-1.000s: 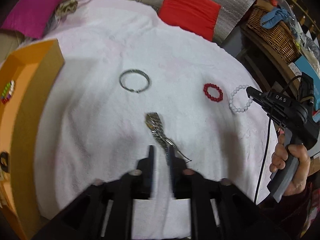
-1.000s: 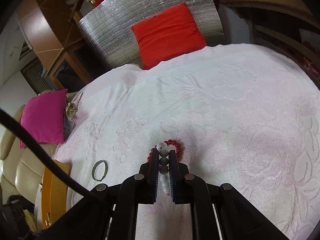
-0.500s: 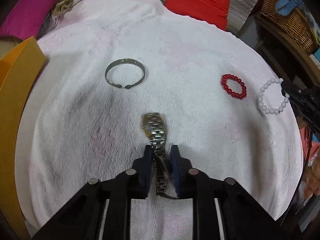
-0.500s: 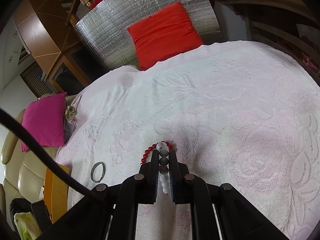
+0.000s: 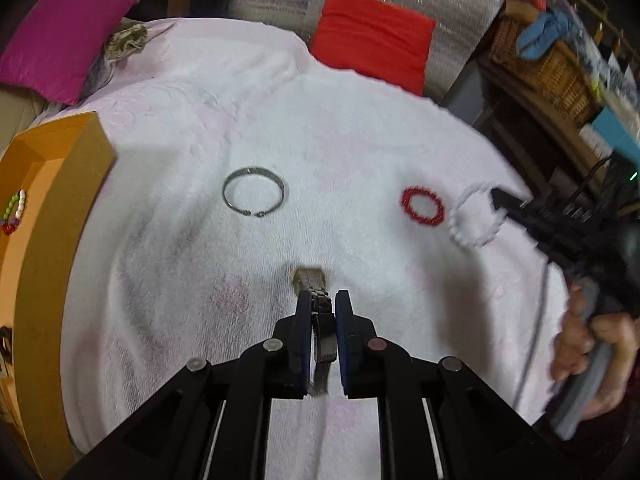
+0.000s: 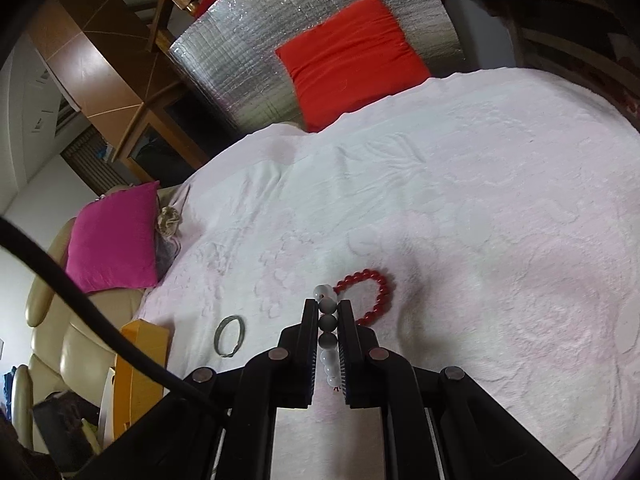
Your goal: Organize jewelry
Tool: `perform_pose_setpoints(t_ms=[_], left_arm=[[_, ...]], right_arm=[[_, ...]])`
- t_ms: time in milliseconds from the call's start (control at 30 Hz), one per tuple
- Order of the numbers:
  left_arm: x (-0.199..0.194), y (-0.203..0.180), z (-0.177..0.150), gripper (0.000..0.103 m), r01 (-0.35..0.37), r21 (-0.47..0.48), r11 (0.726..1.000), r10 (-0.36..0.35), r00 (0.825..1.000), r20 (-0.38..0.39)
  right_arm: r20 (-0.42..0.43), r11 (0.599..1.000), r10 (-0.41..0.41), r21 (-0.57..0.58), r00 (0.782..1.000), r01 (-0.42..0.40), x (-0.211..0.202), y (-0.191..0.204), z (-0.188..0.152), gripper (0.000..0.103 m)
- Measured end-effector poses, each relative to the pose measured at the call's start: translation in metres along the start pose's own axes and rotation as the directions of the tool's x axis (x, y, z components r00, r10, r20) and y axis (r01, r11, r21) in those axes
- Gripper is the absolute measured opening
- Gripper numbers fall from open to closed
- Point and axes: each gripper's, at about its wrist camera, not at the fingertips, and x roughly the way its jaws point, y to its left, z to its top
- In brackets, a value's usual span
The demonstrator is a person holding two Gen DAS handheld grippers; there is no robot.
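Observation:
My left gripper (image 5: pixel 323 300) is shut on a silver metal watch (image 5: pixel 318 312), its band between the fingers and its face hanging toward the white cloth. My right gripper (image 6: pixel 328 308) is shut on a white bead bracelet (image 6: pixel 327 322); that bracelet also shows in the left wrist view (image 5: pixel 474 218) at the tip of the right gripper (image 5: pixel 500 200). A red bead bracelet (image 5: pixel 423 205) lies on the cloth beside it, also seen in the right wrist view (image 6: pixel 372 292). A silver bangle (image 5: pixel 255 197) lies left of centre (image 6: pixel 229 336).
An orange tray (image 5: pixel 52 184) at the left edge holds a coloured bead bracelet (image 5: pixel 14 210). The white cloth (image 5: pixel 340 128) covers a round table. A pink cushion (image 5: pixel 60 40), a red cushion (image 5: pixel 372 36) and a wicker basket (image 5: pixel 540 64) lie beyond it.
My left gripper closed on the watch and has lifted it, swinging left so the orange tray is back in view. My right gripper keeps its hold on the white bracelet and has shifted slightly left.

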Motion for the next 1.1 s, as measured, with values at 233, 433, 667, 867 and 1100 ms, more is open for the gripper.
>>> perform_pose_setpoints(t_ms=[233, 433, 667, 867, 1100], left_arm=[[-0.018, -0.014, 0.006, 0.012, 0.013, 0.022, 1.0, -0.013, 1.0, 0.009], [-0.021, -0.039, 0.02, 0.012, -0.001, 0.05, 0.999, 0.0, 1.0, 0.02], [-0.021, -0.09, 0.031, 0.012, 0.017, 0.095, 0.995, -0.022, 0.999, 0.045], [-0.03, -0.132, 0.03, 0.012, 0.035, 0.126, 0.991, -0.044, 0.997, 0.068], [-0.047, -0.174, 0.025, 0.012, 0.043, 0.162, 0.986, -0.057, 0.995, 0.087]], right_arm=[[-0.001, 1.0, 0.024, 0.006, 1.0, -0.024, 0.005, 0.012, -0.003, 0.01], [0.042, 0.997, 0.061, 0.038, 0.997, -0.062, -0.008, 0.005, 0.005, 0.01], [0.079, 0.996, 0.026, 0.084, 0.997, -0.033, -0.033, -0.041, 0.013, 0.01], [0.107, 0.99, 0.022, 0.137, 0.994, -0.036, -0.055, -0.075, 0.015, 0.01], [0.116, 0.982, 0.049, 0.176, 0.992, -0.069, -0.069, -0.094, 0.011, 0.01]])
